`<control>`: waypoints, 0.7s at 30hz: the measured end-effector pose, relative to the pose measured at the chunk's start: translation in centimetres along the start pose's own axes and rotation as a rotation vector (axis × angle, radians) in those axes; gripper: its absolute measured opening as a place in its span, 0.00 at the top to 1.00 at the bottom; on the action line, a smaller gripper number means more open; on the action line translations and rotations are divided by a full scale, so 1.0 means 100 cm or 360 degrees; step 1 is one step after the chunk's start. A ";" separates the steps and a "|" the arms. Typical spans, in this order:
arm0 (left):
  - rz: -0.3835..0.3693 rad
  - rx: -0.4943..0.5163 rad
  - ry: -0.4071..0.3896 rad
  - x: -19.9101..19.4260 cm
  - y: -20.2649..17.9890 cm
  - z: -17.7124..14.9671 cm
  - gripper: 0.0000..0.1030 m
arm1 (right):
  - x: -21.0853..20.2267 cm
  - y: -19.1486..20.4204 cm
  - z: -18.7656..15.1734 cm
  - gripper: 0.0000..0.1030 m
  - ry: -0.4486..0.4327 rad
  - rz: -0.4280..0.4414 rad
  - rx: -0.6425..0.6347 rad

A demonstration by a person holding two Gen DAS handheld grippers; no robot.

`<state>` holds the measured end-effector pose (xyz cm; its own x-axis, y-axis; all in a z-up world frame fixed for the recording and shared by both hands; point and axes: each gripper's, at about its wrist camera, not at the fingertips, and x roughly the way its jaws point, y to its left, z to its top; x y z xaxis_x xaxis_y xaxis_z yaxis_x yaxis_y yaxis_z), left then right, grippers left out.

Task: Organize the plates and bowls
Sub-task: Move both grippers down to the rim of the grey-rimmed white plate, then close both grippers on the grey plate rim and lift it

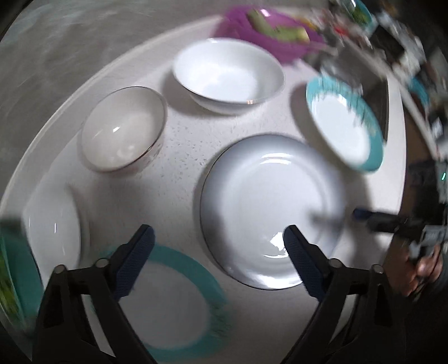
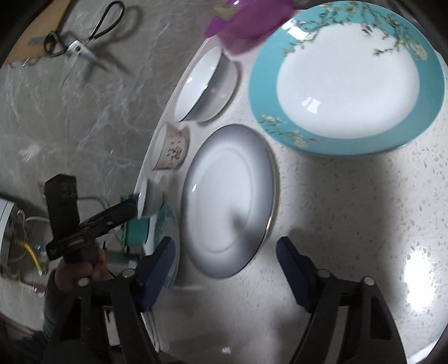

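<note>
Dishes are spread over a round white speckled table (image 1: pixel 179 168). A large white plate (image 1: pixel 268 201) (image 2: pixel 229 196) lies in the middle. Around it are a wide white bowl (image 1: pixel 228 72) (image 2: pixel 204 84), a cream bowl (image 1: pixel 123 128) with a flower pattern (image 2: pixel 172 148), a small white bowl (image 1: pixel 53 226) (image 2: pixel 149 197) and two teal-rimmed plates (image 1: pixel 344 123) (image 1: pixel 173 294) (image 2: pixel 347 75). My left gripper (image 1: pixel 218 230) (image 2: pixel 128 208) points down, open and empty, between the near teal plate and the white plate. My right gripper (image 2: pixel 226 243) (image 1: pixel 361 214) is open at the white plate's near edge, pads clear of it.
A purple bowl (image 1: pixel 263 28) (image 2: pixel 246 22) with green pieces sits at the table's far side. Scissors (image 2: pixel 78 42) lie on the grey marbled surface (image 2: pixel 84 112) beyond the edge. A hand (image 2: pixel 78 268) holds the left gripper. Clutter lines the far right edge (image 1: pixel 397 50).
</note>
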<state>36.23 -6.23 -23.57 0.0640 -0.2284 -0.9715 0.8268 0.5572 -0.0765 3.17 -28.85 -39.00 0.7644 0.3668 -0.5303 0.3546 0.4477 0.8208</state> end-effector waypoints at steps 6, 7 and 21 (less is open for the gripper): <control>-0.0028 0.0179 0.0125 0.046 0.009 0.025 0.35 | 0.008 -0.023 0.000 0.48 -0.0034 0.0021 0.0122; -0.0061 0.0182 0.0136 0.051 0.010 0.025 0.36 | 0.007 -0.023 -0.001 0.48 -0.0040 0.0021 0.0128; -0.0257 0.0235 0.0277 0.087 0.019 0.038 0.53 | 0.007 -0.025 0.000 0.68 -0.0081 0.0029 0.0186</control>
<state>40.47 -10.18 -31.28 -0.1614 -0.1570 -0.9743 0.8918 0.3997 -0.2121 2.82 -29.68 -41.49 0.7967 0.3306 -0.5060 0.3985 0.3420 0.8510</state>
